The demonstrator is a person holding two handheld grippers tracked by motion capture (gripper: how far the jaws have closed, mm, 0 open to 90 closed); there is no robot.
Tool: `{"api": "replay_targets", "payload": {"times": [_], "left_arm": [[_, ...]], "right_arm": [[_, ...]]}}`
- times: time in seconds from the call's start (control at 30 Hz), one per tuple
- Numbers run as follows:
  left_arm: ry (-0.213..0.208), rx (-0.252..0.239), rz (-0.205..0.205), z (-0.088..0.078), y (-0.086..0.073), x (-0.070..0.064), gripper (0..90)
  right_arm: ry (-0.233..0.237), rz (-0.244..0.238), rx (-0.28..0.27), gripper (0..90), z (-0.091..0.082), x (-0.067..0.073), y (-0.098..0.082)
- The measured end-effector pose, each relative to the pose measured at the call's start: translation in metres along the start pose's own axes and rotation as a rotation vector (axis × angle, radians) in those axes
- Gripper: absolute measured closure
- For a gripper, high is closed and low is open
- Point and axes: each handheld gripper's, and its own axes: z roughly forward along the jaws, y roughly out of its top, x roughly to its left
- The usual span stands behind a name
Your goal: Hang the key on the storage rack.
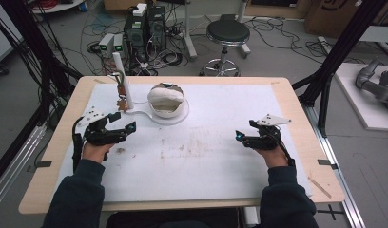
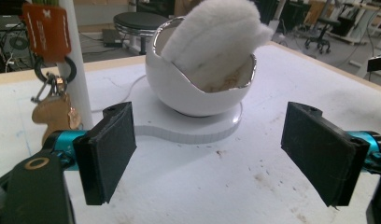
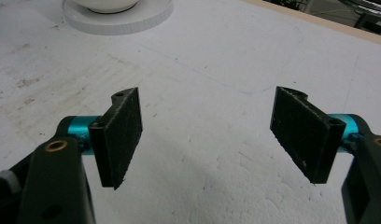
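Your left gripper (image 1: 120, 129) sits at the left of the high view, jaws spread wide with nothing between them, aimed at the white bowl (image 2: 198, 88) that fills the upper centre of its own view. The bowl rests on a flat white stand (image 2: 198, 130) with a fluffy white pad (image 2: 216, 37) tucked inside, and keys (image 2: 53, 105) hang on the post (image 2: 79, 70) at upper left. Your right gripper (image 1: 244, 137) waits at the right, equally wide and empty, forearm low over the table (image 1: 206, 156).

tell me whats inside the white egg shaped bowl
A fluffy white pad stands in the glossy white egg-shaped bowl with a silver rim, poking above it. Tan specks show on the inner wall; the bowl's bottom is hidden by the pad.
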Motion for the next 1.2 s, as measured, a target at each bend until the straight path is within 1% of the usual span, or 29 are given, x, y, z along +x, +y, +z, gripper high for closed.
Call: {"api": "replay_targets", "payload": {"times": [0.1,0.13,0.2,0.23,0.37,0.5,0.53,0.6,0.73,0.93,1.2], "left_arm": [[0.015,-0.003,-0.014,-0.002,-0.008,-0.002,17.3],[0.021,0.005,-0.007,-0.003,-0.008,-0.002,17.3],[0.021,0.01,-0.017,-0.003,-0.008,-0.003,17.1],[0.024,0.008,-0.016,-0.003,-0.009,-0.004,17.1],[0.016,-0.003,0.003,-0.004,-0.009,-0.007,17.1],[0.0,-0.01,-0.001,-0.002,-0.01,-0.013,17.2],[-0.005,-0.01,0.007,-0.001,-0.01,-0.014,17.2],[-0.009,-0.01,0.008,-0.001,-0.01,-0.015,17.2],[-0.012,-0.01,-0.005,-0.001,-0.012,-0.015,17.2],[-0.004,0.0,-0.01,-0.002,-0.014,-0.012,17.4],[-0.002,0.002,-0.018,-0.002,-0.015,-0.011,17.3]], "right_arm": [[0.004,0.003,-0.002,24.2,0.001,-0.001,-0.001],[0.004,0.004,-0.002,23.6,0.001,-0.001,-0.001],[0.007,0.008,-0.001,23.2,0.0,-0.001,-0.001],[0.006,0.008,0.0,23.1,0.0,-0.001,-0.002],[-0.002,0.005,0.001,23.1,-0.003,-0.002,-0.004],[-0.01,0.009,-0.003,23.1,-0.005,-0.003,-0.005],[-0.012,0.01,-0.007,23.1,-0.006,-0.003,-0.005],[-0.013,0.009,-0.011,23.1,-0.006,-0.003,-0.005],[-0.017,0.004,-0.012,23.1,-0.007,-0.001,-0.005],[-0.024,-0.006,-0.008,23.1,-0.008,0.001,-0.005],[-0.024,0.005,-0.011,23.1,-0.009,0.001,-0.005]]}}
